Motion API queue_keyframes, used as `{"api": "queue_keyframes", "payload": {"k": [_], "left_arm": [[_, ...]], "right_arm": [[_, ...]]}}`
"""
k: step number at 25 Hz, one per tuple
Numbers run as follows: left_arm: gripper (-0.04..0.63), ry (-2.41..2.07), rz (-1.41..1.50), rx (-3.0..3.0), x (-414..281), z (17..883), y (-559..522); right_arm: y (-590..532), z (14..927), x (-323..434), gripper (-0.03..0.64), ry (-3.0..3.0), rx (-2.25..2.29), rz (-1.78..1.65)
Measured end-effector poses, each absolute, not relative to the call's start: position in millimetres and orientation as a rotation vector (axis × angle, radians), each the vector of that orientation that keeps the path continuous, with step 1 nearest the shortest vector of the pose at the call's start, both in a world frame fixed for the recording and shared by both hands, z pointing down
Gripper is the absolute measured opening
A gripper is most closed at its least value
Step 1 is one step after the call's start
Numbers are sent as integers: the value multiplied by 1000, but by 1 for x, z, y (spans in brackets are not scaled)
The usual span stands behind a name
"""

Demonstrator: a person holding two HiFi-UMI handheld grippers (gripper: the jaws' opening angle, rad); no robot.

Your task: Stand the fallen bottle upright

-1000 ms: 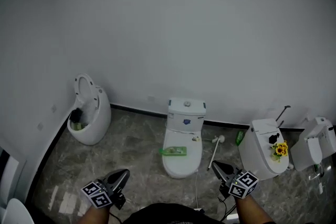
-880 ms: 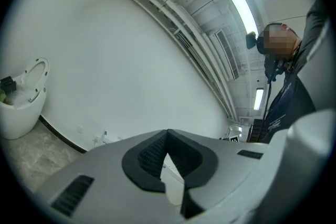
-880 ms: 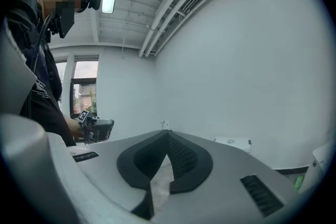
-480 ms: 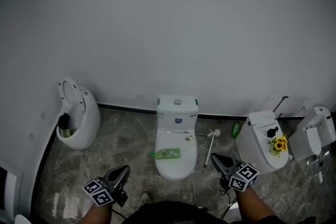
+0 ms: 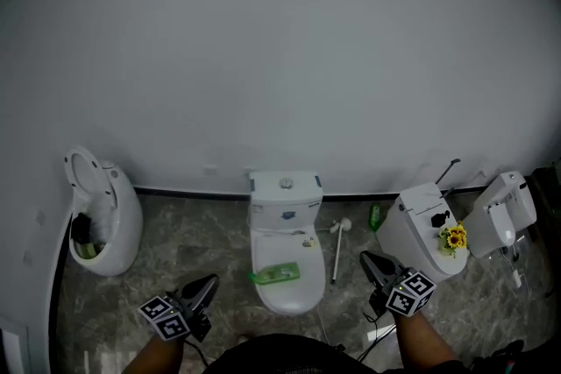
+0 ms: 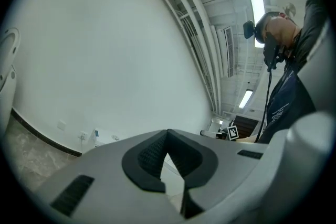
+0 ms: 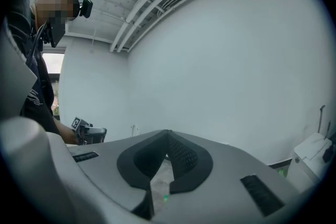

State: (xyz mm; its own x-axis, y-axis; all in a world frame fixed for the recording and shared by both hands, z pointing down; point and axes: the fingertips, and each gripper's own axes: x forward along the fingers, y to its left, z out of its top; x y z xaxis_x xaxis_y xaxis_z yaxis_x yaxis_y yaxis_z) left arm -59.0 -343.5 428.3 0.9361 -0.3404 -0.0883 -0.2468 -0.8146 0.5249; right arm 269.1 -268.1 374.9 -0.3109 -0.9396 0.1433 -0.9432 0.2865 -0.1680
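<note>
The green plastic bottle [image 5: 277,274] lies on its side on the closed lid of the white ceramic toilet [image 5: 286,204] in the middle of my head view. It rests crosswise, with one end at the lid's left edge. I see nothing touching it.

My left gripper [image 5: 209,283] hangs low at the near left, over the grey marbled floor [image 5: 193,250] and well apart from the bottle. In its own view the left gripper [image 6: 167,136] has its dark ribbed pads pressed tip to tip with nothing between them. My right gripper [image 5: 366,258] sits at the near right, beside the toilet's right side and also clear of the bottle. In its own view the right gripper [image 7: 168,136] is likewise closed at the tips and empty.

A white long-handled toilet brush [image 5: 337,241] lies on the floor just right of the middle toilet. A small green bottle [image 5: 375,216] stands upright at the foot of the plain white wall [image 5: 280,57]. A rounded white toilet with its lid raised [image 5: 105,228] stands at the far left. To the right, another white toilet [image 5: 421,228] carries a bunch of yellow sunflowers [image 5: 453,237].
</note>
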Motion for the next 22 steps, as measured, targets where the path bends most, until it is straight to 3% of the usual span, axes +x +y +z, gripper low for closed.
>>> {"api": "queue_keyframes", "payload": {"k": [22], "left_arm": [[12, -599, -191, 2447, 4, 442, -371]], "right_arm": [[-349, 366, 316, 11, -2632, 1603, 358]]}}
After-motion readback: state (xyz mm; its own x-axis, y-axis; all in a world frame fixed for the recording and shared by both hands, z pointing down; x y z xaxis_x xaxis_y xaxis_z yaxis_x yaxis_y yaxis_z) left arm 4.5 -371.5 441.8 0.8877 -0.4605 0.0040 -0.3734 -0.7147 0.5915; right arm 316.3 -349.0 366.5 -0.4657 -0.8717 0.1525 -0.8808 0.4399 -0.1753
